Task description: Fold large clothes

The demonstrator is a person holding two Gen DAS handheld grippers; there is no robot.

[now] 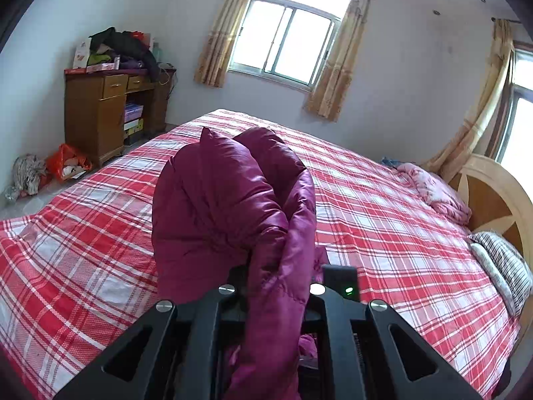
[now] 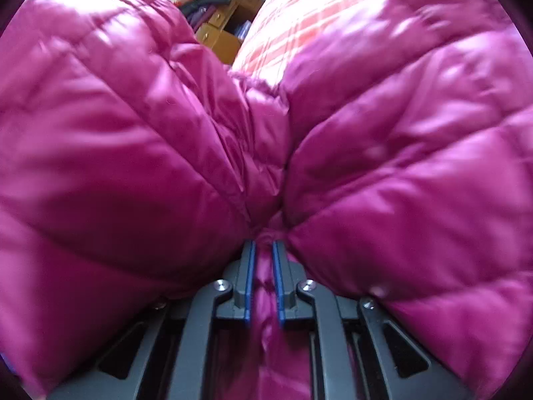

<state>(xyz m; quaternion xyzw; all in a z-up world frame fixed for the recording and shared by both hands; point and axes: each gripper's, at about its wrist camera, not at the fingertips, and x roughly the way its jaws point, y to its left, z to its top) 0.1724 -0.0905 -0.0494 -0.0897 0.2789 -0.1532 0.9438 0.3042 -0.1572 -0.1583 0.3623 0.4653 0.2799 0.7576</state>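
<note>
A magenta quilted down jacket [image 1: 230, 206] is held up above the bed [image 1: 383, 233] with its red and white plaid sheet. My left gripper [image 1: 276, 266] is shut on a bunched fold of the jacket; the fabric covers its fingertips. In the right wrist view the jacket [image 2: 133, 150] fills nearly the whole frame, puffing out to both sides. My right gripper [image 2: 264, 246] is shut on a pinched seam of it between the blue-edged fingers [image 2: 278, 276].
A wooden desk [image 1: 100, 113] piled with clothes stands at the far left wall, with bags on the floor beside it. A pink quilt [image 1: 433, 190] and a striped pillow [image 1: 503, 260] lie by the wooden headboard [image 1: 493, 200] at right. A curtained window [image 1: 286, 40] is behind the bed.
</note>
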